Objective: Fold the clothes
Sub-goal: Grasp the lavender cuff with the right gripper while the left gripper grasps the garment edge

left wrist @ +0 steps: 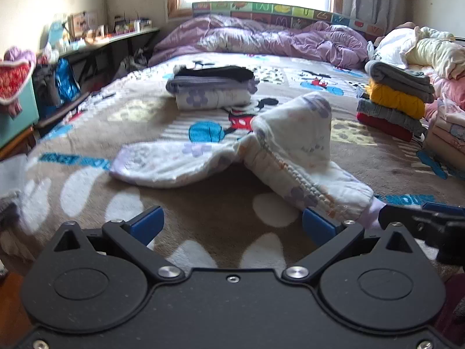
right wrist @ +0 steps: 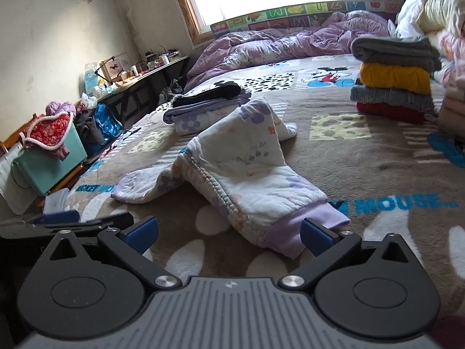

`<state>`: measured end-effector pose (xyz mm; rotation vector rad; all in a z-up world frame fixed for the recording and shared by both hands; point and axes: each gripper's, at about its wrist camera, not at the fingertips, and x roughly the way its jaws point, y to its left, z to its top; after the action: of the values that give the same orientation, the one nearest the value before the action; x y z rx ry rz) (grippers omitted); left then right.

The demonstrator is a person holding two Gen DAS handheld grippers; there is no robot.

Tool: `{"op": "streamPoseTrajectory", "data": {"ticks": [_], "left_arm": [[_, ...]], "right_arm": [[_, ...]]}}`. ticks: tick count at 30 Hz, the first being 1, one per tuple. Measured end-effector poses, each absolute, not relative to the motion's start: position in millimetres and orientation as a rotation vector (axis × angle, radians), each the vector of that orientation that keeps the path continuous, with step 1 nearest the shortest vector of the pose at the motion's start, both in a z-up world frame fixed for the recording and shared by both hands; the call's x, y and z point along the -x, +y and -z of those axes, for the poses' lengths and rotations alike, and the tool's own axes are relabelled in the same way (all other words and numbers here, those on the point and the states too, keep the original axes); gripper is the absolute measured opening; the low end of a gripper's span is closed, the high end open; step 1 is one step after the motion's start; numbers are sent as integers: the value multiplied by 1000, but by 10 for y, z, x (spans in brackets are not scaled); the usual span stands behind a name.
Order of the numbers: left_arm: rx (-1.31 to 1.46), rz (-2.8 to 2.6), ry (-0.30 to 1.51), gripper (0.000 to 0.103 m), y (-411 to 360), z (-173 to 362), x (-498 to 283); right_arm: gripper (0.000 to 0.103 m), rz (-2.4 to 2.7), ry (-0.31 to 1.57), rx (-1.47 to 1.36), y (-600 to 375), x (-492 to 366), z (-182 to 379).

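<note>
A pair of white quilted children's trousers (left wrist: 261, 157) with purple flowers lies crumpled on the bed blanket, one leg flat to the left, the other humped up; it also shows in the right wrist view (right wrist: 241, 163). Its lilac cuff (right wrist: 293, 232) lies by my right gripper's right finger. My left gripper (left wrist: 232, 225) is open and empty just in front of the trousers. My right gripper (right wrist: 229, 232) is open and empty, jaws wide apart, at the cuff end.
A folded pile (left wrist: 212, 87) of floral, purple and black clothes sits mid-bed. A stack of grey, yellow and red clothes (left wrist: 395, 99) stands at the right. A purple duvet (left wrist: 261, 37) lies at the back. A teal box (right wrist: 49, 157) and a cluttered desk (right wrist: 136, 75) stand left of the bed.
</note>
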<state>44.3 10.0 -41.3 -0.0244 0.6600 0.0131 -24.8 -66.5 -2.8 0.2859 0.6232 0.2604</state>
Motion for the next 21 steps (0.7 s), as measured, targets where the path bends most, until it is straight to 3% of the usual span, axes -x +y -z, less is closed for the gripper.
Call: {"op": "streamPoseTrajectory", "data": {"ticks": [21], "left_arm": [[85, 55, 780, 103, 251, 951, -1167]], "right_arm": [[103, -323, 621, -358, -1052, -854, 584]]}}
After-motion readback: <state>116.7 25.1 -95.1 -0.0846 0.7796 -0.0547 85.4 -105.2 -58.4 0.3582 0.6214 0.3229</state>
